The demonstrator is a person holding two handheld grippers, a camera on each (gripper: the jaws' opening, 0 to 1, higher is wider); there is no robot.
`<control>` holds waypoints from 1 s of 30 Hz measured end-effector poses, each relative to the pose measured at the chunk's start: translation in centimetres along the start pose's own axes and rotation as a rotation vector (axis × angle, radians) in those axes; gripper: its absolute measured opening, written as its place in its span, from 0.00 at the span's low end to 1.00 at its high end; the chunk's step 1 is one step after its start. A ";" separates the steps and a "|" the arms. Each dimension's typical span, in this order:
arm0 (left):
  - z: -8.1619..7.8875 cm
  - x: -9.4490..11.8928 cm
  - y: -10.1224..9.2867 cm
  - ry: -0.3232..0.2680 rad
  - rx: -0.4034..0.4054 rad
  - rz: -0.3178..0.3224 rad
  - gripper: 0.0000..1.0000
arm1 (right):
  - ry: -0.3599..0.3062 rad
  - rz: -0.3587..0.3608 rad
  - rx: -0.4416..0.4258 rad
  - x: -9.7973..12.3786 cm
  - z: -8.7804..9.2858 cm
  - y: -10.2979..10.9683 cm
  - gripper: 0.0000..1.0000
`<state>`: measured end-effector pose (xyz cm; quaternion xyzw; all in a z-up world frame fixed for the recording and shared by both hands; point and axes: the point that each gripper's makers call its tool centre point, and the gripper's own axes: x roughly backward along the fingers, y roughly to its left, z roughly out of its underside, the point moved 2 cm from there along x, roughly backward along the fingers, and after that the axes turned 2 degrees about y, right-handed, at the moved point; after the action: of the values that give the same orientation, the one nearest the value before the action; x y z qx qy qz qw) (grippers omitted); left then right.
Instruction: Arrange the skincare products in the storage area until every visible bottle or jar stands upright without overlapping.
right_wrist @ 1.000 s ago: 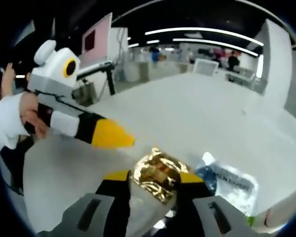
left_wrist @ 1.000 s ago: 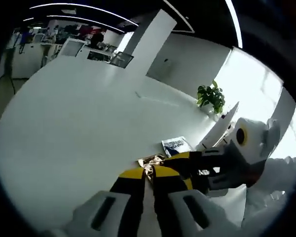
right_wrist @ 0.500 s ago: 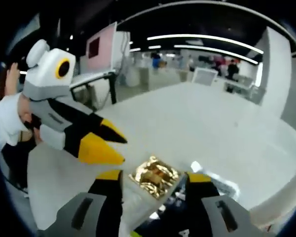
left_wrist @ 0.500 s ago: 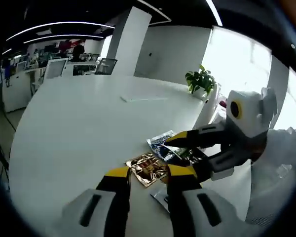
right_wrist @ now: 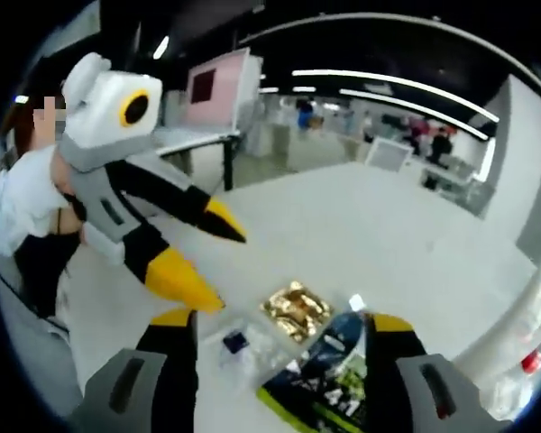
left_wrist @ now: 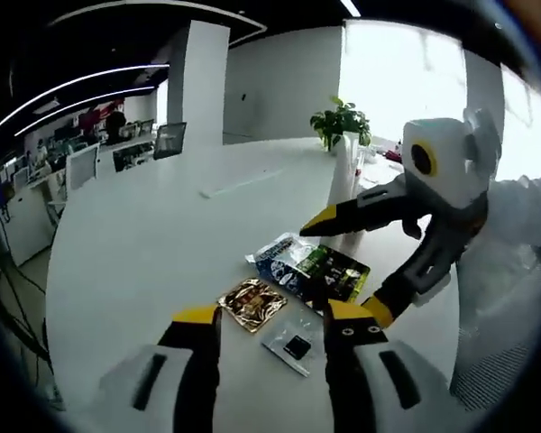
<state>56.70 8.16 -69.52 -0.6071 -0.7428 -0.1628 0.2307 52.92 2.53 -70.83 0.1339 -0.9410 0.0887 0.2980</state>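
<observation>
where the round white table (left_wrist: 144,262) carries them, four flat skincare sachets lie together: a shiny gold foil sachet (left_wrist: 252,303), a small clear sachet with a dark square inside (left_wrist: 293,345), a blue-and-white printed sachet (left_wrist: 284,255) and a dark green-and-black printed sachet (left_wrist: 335,273). in the left gripper view the gold one sits at the centre, the clear one just beside it at about four o'clock, the blue-and-white one at one o'clock, and the green-and-black one beyond that, touching or overlapping the blue one. all lie flat. the left gripper (left_wrist: 272,321) hangs just above them with its yellow-tipped jaws spread wide and nothing between them. the right gripper (left_wrist: 347,262) comes in from three o'clock, its jaws also wide apart over the green sachet, holding nothing. a potted green plant (left_wrist: 341,122) stands near the table's far edge at twelve o'clock.
</observation>
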 end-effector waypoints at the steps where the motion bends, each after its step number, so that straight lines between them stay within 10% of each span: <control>1: 0.0 0.1 -0.1 0.006 -0.013 -0.001 0.46 | -0.001 -0.003 0.002 0.3 0.0 0.2 0.81; 12: -0.3 2.3 -2.0 0.051 -0.167 0.014 0.59 | -0.016 -0.020 0.018 3.9 -0.2 1.1 0.99; 30: 0.7 4.1 -4.4 0.072 -0.171 0.032 0.87 | -0.036 0.105 -0.020 11.5 1.6 -1.9 1.00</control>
<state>51.66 11.01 -67.72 -0.6300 -0.7078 -0.2436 0.2068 43.63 -1.97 -65.21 0.0830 -0.9527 0.0924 0.2773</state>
